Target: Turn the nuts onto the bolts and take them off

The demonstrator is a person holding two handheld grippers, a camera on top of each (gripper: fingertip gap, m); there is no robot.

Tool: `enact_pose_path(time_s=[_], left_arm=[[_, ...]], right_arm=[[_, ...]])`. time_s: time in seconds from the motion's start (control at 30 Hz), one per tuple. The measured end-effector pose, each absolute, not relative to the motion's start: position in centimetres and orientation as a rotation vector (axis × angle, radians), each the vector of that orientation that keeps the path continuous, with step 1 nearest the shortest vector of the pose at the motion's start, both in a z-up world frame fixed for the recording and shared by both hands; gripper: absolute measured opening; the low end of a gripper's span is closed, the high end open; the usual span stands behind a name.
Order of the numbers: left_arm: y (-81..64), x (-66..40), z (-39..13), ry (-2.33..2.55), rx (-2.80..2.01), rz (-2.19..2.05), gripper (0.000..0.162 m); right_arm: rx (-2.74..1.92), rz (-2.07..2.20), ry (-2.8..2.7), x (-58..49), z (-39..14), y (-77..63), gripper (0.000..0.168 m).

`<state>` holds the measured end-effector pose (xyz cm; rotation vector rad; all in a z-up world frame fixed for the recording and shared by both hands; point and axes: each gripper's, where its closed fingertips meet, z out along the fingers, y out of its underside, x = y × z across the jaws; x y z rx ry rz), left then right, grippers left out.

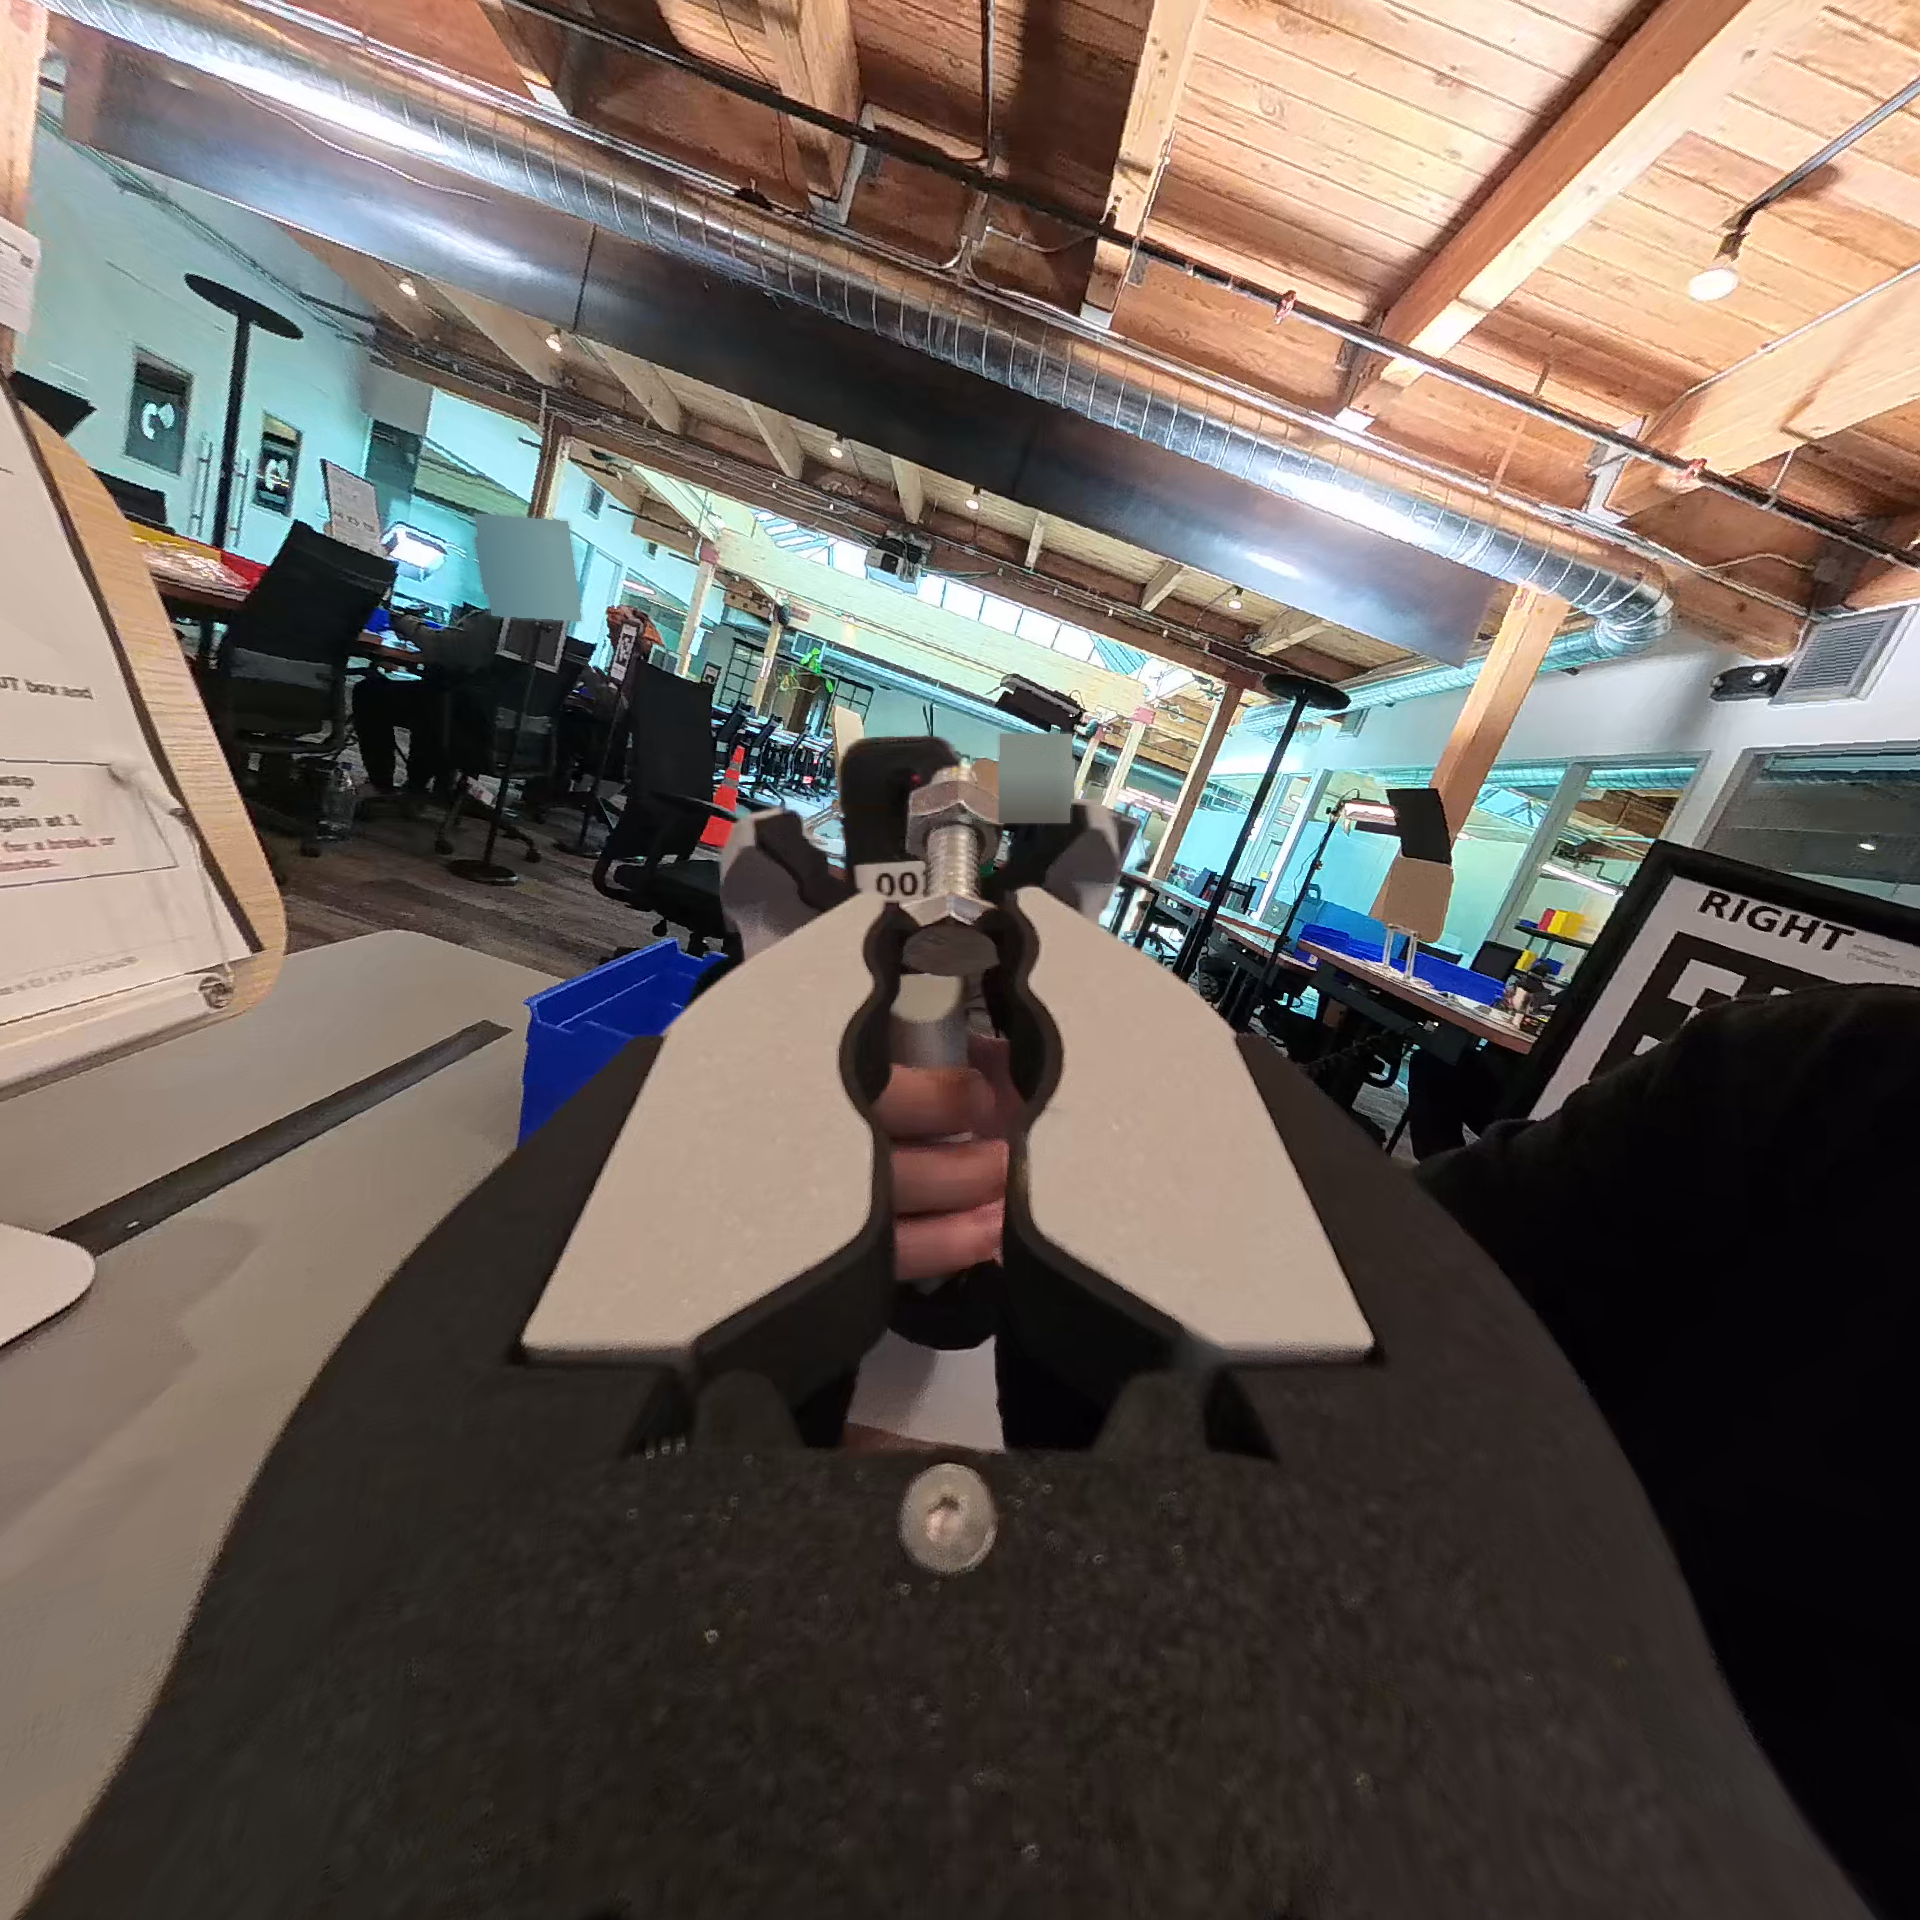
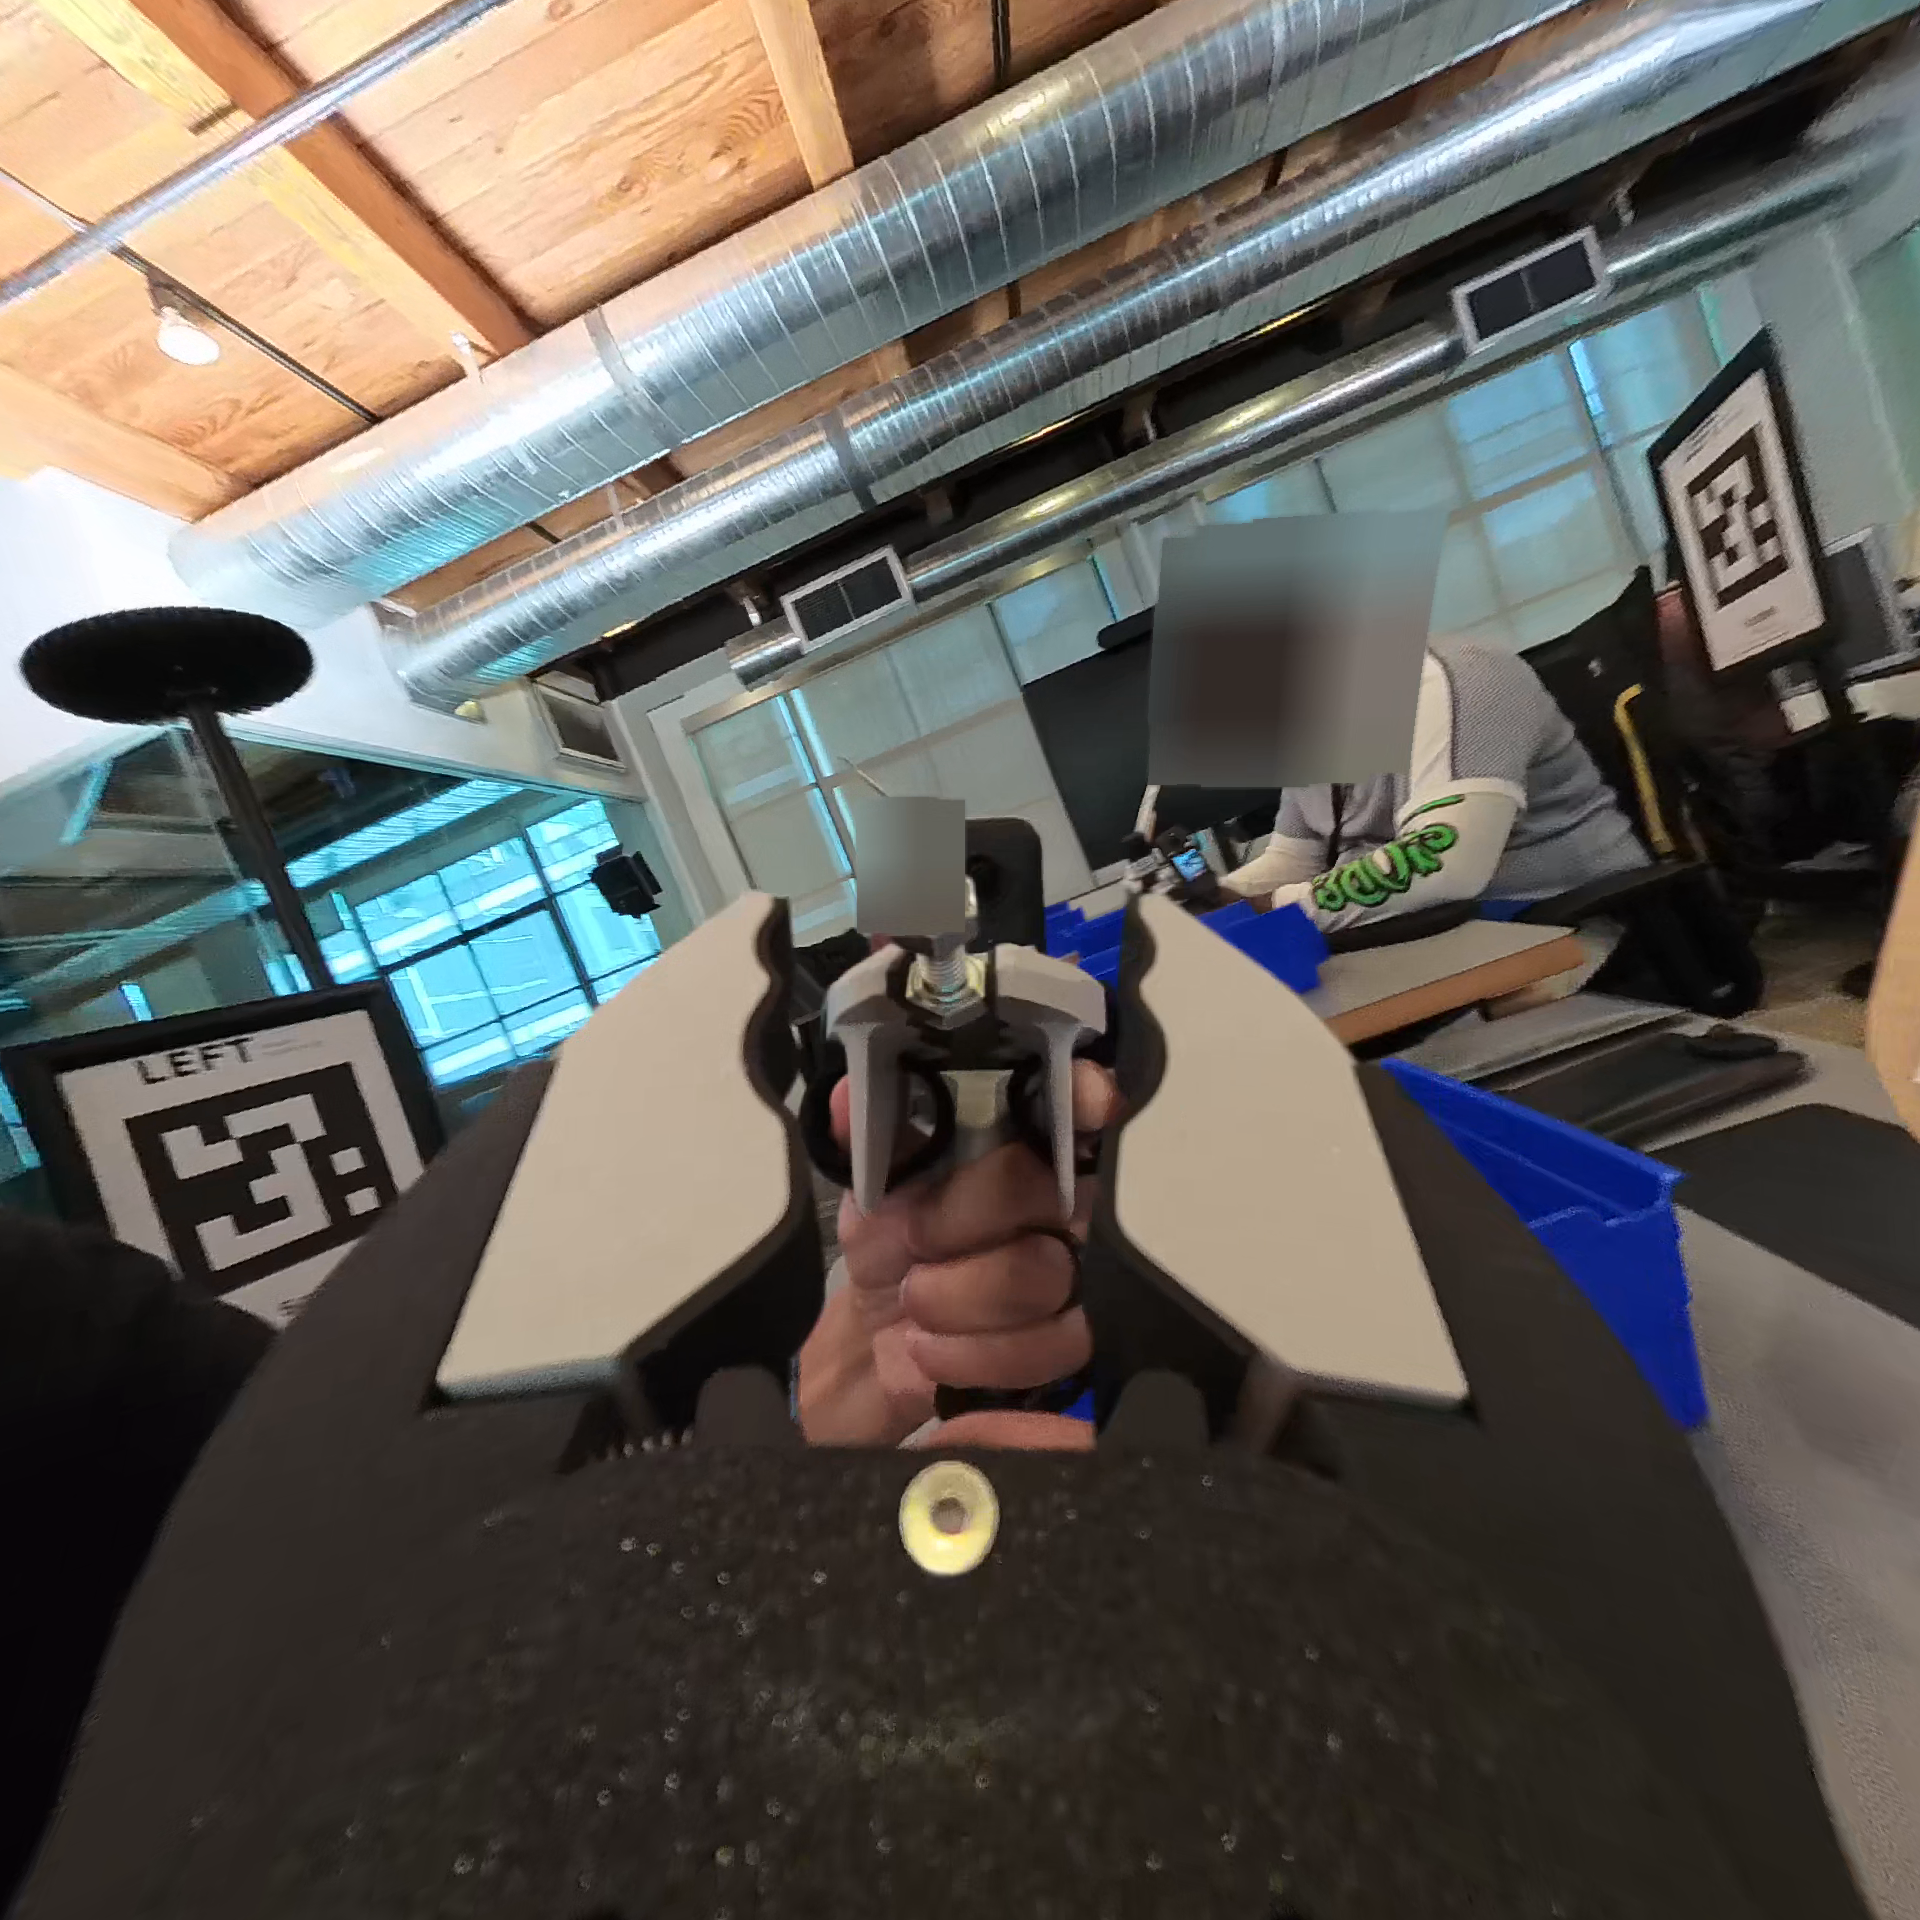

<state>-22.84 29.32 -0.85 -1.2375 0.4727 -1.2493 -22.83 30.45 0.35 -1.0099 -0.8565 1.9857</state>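
Note:
My left gripper (image 1: 940, 914) is shut on a silver bolt (image 1: 951, 857) at the hex part at its lower end. The threaded shaft stands upward, with a hex nut (image 1: 940, 805) near its top. My right gripper (image 1: 928, 852) faces it from beyond, its fingers spread to either side of the bolt and apart from it. In the right wrist view my right gripper (image 2: 951, 987) is open, and the left gripper (image 2: 951, 1023) holds the bolt (image 2: 951, 956) between and beyond my fingers. A mosaic patch hides the bolt's top there. A hand (image 2: 956, 1278) holds the left gripper's handle.
Both grippers are held up above a grey table (image 1: 312, 1039). A blue bin (image 1: 603, 1018) stands on it, and it also shows in the right wrist view (image 2: 1538, 1174). Framed marker boards (image 1: 1766, 966) (image 2: 249, 1143) stand at the sides. A paper sign stand (image 1: 83, 779) is left. A person (image 2: 1455, 831) sits at a farther table. My left and right fingertips are right by each other.

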Motion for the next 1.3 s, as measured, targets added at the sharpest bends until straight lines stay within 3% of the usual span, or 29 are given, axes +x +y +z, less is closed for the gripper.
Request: enact_pose_path(time_s=[0.23,0.37,0.53,0.6,0.67,0.87,0.97,1.03,1.17,1.3], left_arm=[[29.2,-22.1,-1.1,0.491,-1.241,-1.271,0.017],[29.4,-21.5,-1.5,0.495,-1.255,-1.277,0.017],[29.3,-20.9,-1.6,0.506,-1.252,-1.247,0.02],[29.3,-20.5,-1.8,0.527,-1.262,-1.225,0.042],[29.6,-20.1,-2.5,0.55,-1.308,-1.191,0.054],[31.2,-18.6,-5.6,0.578,-1.468,-1.068,0.055],[31.5,-18.0,-6.6,0.585,-1.512,-1.065,0.052],[31.7,-17.7,-6.6,0.565,-1.513,-1.086,0.048],[31.5,-16.7,-6.2,0.57,-1.507,-1.135,0.047],[31.3,-15.9,-6.6,0.619,-1.514,-1.078,0.046]], right_arm=[[-1.031,1.985,-0.959,-23.8,-0.9,29.3,0.052],[-0.96,1.963,-0.958,-23.1,-0.4,29.1,0.017],[-0.928,1.874,-0.998,-22.7,-0.1,28.9,0.018],[-0.906,1.829,-0.993,-22.2,0.6,29.2,0.017],[-0.888,1.755,-0.982,-20.9,2.1,29.7,0.017],[-0.938,1.166,-0.944,-10.2,11.0,31.5,0.017],[-1.14,0.851,-0.921,-2.9,11.9,34.7,0.017],[-1.358,0.703,-0.899,1.3,9.6,38.6,0.017],[-1.781,0.525,-0.853,6.5,-1.0,46.8,0.017],[-1.915,0.675,-0.735,5.9,-12.2,51.5,0.017]])
